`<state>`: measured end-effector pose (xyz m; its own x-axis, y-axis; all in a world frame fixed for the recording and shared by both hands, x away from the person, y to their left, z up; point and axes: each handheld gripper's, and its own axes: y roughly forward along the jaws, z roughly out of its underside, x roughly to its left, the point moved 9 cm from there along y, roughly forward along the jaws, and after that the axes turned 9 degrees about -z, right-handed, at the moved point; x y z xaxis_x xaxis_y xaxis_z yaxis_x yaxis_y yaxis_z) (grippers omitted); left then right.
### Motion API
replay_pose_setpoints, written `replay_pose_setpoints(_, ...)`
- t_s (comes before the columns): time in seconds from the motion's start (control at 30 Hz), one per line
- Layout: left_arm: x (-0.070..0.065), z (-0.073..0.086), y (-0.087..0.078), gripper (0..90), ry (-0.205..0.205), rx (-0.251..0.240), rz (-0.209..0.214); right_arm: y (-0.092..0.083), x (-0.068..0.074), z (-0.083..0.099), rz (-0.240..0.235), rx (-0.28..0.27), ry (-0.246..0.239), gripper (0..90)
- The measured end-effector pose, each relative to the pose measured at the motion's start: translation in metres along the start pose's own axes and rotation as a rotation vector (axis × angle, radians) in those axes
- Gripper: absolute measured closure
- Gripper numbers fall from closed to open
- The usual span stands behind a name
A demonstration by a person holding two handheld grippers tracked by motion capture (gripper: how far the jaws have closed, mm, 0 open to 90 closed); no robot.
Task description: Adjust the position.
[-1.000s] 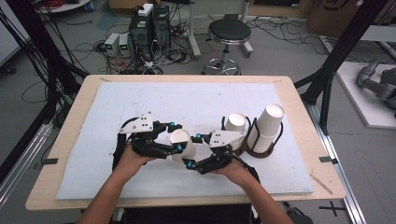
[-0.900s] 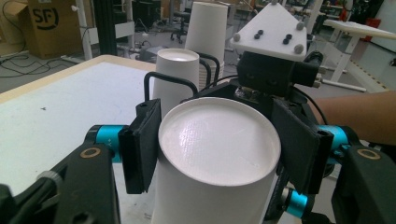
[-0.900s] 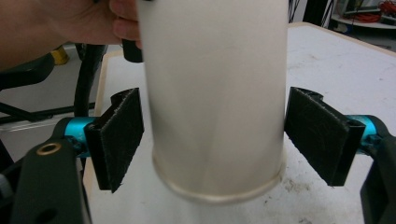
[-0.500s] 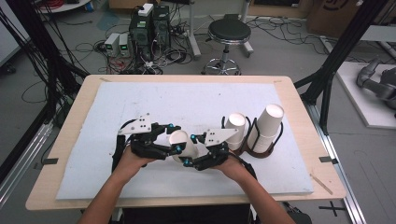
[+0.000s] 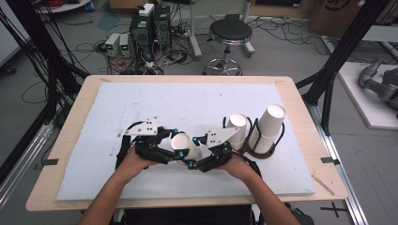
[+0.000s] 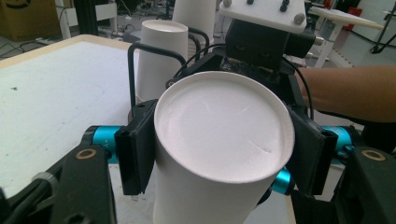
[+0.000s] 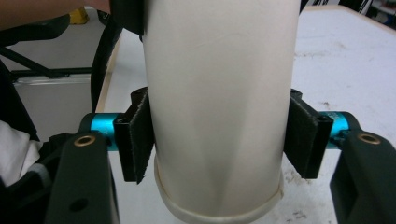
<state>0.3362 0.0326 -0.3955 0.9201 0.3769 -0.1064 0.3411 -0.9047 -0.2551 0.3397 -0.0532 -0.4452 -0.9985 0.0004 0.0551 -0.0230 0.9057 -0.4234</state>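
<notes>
A white paper cup [image 5: 179,140] stands base up, rim down, just above the white mat between my two grippers. My left gripper [image 5: 175,147] reaches in from the left. In the left gripper view its pads [image 6: 135,149] lie against the cup [image 6: 224,126] just under the base, with no gap visible. Its jaws have just been opening, with the cup still between them. My right gripper [image 5: 191,152] comes from the right. In the right gripper view its pads [image 7: 137,135] press the cup [image 7: 219,84] just above the rolled rim; this gripper [image 7: 219,135] closed on it a moment ago.
A black wire holder [image 5: 256,149] at the right carries two stacks of white cups [image 5: 237,129], the taller stack [image 5: 271,122] leaning outward. The white mat [image 5: 187,101] covers most of the wooden table [image 5: 300,108]. A stool [image 5: 230,33] stands beyond the far edge.
The right gripper's jaws have drawn in onto the cup. Both hands and the cup stay where they were.
</notes>
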Motion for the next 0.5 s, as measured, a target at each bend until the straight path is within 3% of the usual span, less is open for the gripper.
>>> replay_pose_setpoints(0.1,0.001,-0.001,-0.001,34.1,-0.017,-0.015,-0.006,-0.001,0.001,-0.002,0.009,-0.037,0.032,22.8)
replay_pose_setpoints(0.13,0.002,-0.001,-0.001,34.1,-0.015,-0.014,-0.008,-0.001,0.001,-0.002,0.009,-0.037,0.032,22.8)
replay_pose_setpoints(0.17,0.002,-0.001,-0.002,34.2,-0.015,-0.019,-0.005,-0.004,0.002,-0.009,0.011,-0.093,0.051,16.9)
replay_pose_setpoints(0.4,-0.002,-0.010,-0.004,34.3,-0.004,-0.076,0.011,-0.006,0.000,-0.008,0.024,-0.112,0.075,16.9)
replay_pose_setpoints(0.5,-0.006,-0.014,-0.003,34.3,-0.002,-0.095,0.023,-0.002,0.003,-0.008,0.004,-0.108,0.075,17.0)
